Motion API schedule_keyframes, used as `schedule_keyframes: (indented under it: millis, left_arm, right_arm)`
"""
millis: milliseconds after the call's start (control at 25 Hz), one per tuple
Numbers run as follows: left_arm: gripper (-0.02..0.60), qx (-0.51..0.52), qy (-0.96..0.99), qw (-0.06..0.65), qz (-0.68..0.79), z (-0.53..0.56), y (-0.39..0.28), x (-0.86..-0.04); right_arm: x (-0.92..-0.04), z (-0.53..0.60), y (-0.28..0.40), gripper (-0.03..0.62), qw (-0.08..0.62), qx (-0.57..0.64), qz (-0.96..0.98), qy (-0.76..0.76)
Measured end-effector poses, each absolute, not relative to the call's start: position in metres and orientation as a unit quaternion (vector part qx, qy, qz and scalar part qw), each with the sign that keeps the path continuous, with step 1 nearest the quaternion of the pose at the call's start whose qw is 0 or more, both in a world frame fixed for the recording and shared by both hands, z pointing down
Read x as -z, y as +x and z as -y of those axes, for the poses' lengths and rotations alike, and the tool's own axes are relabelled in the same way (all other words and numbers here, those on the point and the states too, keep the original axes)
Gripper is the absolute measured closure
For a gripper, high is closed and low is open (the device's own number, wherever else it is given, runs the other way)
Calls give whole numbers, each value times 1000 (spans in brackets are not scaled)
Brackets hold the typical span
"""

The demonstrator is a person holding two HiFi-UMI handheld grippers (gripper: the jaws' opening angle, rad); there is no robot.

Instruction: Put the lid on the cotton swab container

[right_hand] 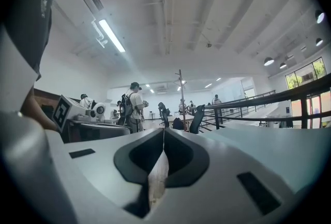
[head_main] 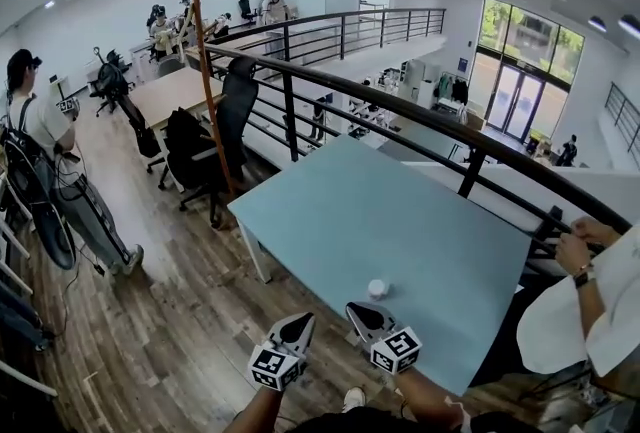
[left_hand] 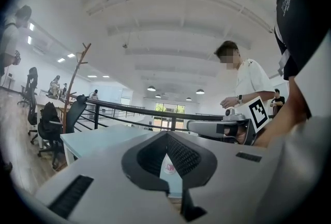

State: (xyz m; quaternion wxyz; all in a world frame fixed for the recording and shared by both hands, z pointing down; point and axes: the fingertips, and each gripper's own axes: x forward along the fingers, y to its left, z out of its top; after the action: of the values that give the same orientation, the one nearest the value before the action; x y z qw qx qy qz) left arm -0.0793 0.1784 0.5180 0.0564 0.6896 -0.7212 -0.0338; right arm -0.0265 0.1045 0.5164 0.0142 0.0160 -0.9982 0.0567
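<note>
A small white round cotton swab container (head_main: pixel 377 288) stands near the front edge of the pale blue table (head_main: pixel 400 221). I cannot tell whether a lid sits on it, and no separate lid shows. Both grippers hover just short of that edge, at the person's side. My left gripper (head_main: pixel 303 320) is shut and empty, left of the container. In the left gripper view its jaws (left_hand: pixel 166 133) meet, and the container (left_hand: pixel 169 167) shows white with red print through the gap behind them. My right gripper (head_main: pixel 354 307) is shut too, just below the container, its tips (right_hand: pixel 164 130) touching with nothing between.
A person in a white shirt (head_main: pixel 585 316) stands at the table's right end. A black railing (head_main: pixel 400 111) runs behind the table. Office chairs (head_main: pixel 205 146) and a wooden coat stand (head_main: pixel 212 91) stand to the left, and another person (head_main: pixel 45 136) is on the wooden floor.
</note>
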Motion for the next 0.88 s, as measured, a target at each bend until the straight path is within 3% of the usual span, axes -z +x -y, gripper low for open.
schedule_keyframes:
  millis: [520,880]
  left_arm:
    - [569,15,689,60,722,-92,-70,-523]
    - [569,0,697,58,714,-53,-89,-522]
  right_arm:
    - [-517,-22,-2,574,22,-38,999,5]
    - [-520,-1,-23,574,27,-34,999,6]
